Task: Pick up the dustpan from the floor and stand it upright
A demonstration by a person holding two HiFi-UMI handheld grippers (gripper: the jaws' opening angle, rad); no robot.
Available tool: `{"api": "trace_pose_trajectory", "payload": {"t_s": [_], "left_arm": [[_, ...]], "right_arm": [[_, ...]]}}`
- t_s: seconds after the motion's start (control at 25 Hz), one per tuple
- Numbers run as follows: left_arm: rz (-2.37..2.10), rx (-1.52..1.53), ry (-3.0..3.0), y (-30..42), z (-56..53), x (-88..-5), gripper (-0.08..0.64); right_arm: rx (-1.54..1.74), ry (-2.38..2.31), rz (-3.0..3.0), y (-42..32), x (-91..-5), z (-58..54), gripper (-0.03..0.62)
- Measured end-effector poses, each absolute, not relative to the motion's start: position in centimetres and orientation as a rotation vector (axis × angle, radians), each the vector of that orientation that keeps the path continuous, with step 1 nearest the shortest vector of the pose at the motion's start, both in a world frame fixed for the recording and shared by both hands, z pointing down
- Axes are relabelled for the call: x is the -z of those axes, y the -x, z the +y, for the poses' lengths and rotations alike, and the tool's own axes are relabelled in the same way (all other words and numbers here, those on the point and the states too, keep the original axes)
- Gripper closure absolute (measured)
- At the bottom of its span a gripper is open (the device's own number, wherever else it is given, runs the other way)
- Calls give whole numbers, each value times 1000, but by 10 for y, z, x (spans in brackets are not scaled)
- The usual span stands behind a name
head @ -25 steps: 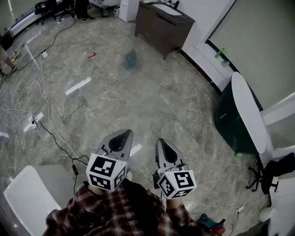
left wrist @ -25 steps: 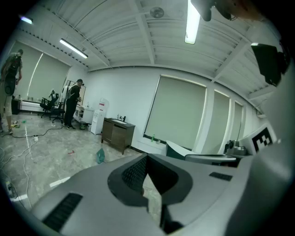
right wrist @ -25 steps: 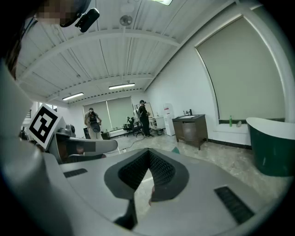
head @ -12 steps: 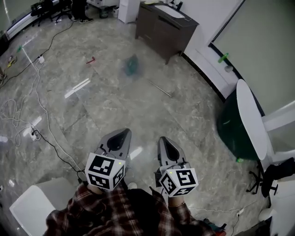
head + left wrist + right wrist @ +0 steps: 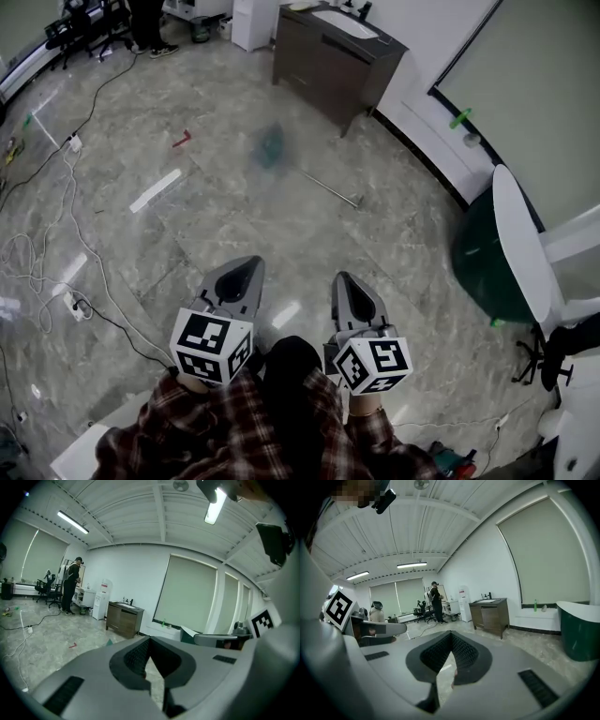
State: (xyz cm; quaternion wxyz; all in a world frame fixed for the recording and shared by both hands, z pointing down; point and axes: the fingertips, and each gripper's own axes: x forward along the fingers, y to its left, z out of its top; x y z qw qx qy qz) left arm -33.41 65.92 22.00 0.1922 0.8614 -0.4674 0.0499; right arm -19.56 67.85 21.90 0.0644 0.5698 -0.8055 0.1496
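Grey marble floor (image 5: 187, 244) fills the head view. The dustpan (image 5: 270, 146), teal with a thin metal handle, lies flat on it near a dark cabinet (image 5: 330, 58), well ahead of both grippers. The left gripper (image 5: 247, 270) and right gripper (image 5: 341, 281) are held side by side above the floor, in front of plaid sleeves (image 5: 225, 431). In the left gripper view the jaws are pressed together with nothing between them, and a teal corner of the dustpan shows on the floor beyond. In the right gripper view the jaws are likewise closed and empty, with the cabinet and a standing person (image 5: 436, 601) far off.
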Motion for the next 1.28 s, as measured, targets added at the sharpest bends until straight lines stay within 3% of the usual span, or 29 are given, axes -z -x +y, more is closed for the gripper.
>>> {"api": "trace_pose_trajectory", "payload": {"t_s": [0.52,0.92,1.28], "left_arm": [[-1334,-151,-2337,326,519,-244,558],[-1334,-144,-2371,273,367,-223,558],[-1311,-153,-2392,229,285,-216,558]], "right_arm": [[-518,-1685,-2382,172,-245,530,581],[-488,-1660,-2414,128,-225,384,581],[-523,-1709,-2388,78,-225,317,581]]}}
